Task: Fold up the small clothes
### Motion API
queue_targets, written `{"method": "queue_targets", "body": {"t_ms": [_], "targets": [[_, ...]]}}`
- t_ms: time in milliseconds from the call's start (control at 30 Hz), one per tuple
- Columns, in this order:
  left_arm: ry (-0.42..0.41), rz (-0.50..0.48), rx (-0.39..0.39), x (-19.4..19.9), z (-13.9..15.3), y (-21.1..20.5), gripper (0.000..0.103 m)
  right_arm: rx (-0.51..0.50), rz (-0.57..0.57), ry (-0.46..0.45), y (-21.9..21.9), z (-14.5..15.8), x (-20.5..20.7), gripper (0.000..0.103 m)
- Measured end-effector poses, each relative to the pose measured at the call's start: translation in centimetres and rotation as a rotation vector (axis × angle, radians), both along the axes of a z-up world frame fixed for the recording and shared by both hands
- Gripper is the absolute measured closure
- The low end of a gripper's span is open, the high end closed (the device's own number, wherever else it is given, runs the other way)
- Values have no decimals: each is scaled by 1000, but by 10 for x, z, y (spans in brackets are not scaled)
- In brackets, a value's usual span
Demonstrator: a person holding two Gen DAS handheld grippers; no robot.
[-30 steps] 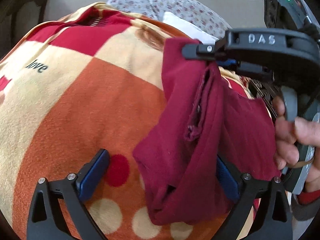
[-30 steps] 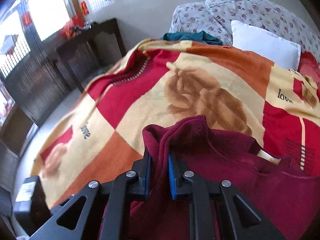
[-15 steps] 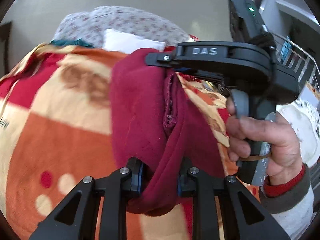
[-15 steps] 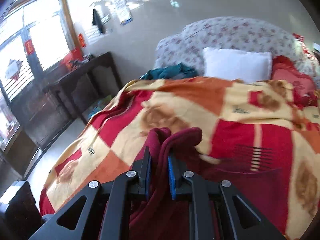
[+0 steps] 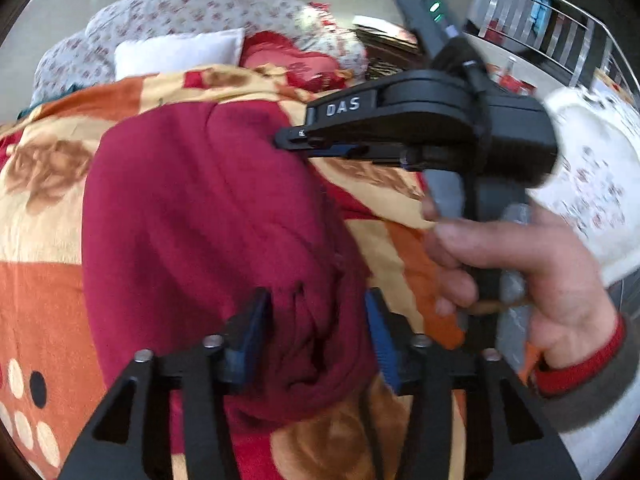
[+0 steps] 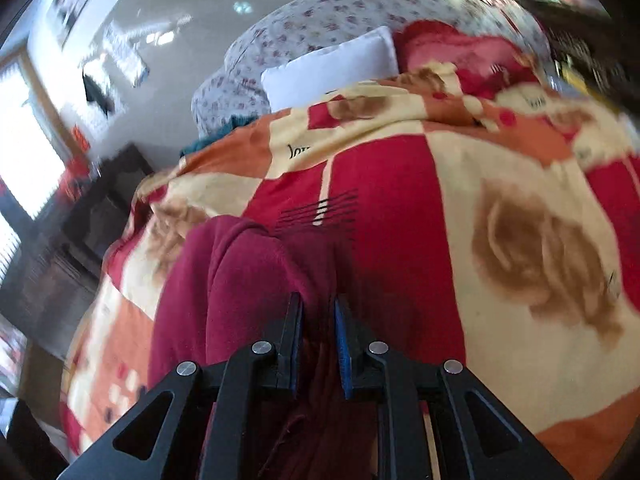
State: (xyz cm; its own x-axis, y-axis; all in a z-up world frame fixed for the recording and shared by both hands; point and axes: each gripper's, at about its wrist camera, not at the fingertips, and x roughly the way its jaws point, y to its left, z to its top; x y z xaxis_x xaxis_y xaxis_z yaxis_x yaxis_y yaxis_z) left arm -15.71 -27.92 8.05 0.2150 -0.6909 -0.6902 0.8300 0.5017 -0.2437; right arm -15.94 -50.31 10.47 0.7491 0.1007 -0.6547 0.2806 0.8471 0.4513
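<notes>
A dark red small garment (image 5: 208, 216) hangs spread over the patterned blanket (image 5: 44, 240) on the bed. My left gripper (image 5: 318, 332) has its blue pads on a bunched lower edge of the garment. My right gripper (image 6: 318, 324) is shut on another edge of the same garment (image 6: 240, 280); it also shows in the left wrist view (image 5: 316, 142), pinching the cloth's upper right edge, with the person's hand on its handle. The garment stretches between the two grippers.
The blanket (image 6: 520, 240) covers the whole bed. A white pillow (image 5: 176, 54) and a flowered headboard cushion (image 6: 320, 24) lie at the far end, with a red cushion (image 5: 296, 60) beside them. Dark furniture (image 6: 100, 208) and a window stand left.
My left gripper, open a second ago, has closed on the garment's lower edge. Both grippers have swung right with the garment, which is now spread wider between them.
</notes>
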Motion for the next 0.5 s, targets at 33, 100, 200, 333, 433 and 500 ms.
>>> {"method": "queue_targets", "body": {"t_ms": [33, 100, 200, 333, 433, 500], "targets": [[-5, -14, -1, -3, 4, 5, 47, 1, -12, -25, -1, 6, -8, 82], [-8, -47, -24, -16, 18, 25, 44, 4, -7, -63, 1, 17, -22, 81], [-50, -10, -66, -23, 32, 63, 32, 7, 12, -106, 12, 29, -34, 44], [-138, 116, -34, -16, 35, 96, 31, -3, 76, -60, 38, 27, -25, 32], [-189, 202, 49, 0, 19, 98, 31, 29, 101, -77, 56, 27, -33, 32], [-175, 195, 67, 5, 10, 97, 31, 28, 141, -92, 73, 28, -48, 32]]}}
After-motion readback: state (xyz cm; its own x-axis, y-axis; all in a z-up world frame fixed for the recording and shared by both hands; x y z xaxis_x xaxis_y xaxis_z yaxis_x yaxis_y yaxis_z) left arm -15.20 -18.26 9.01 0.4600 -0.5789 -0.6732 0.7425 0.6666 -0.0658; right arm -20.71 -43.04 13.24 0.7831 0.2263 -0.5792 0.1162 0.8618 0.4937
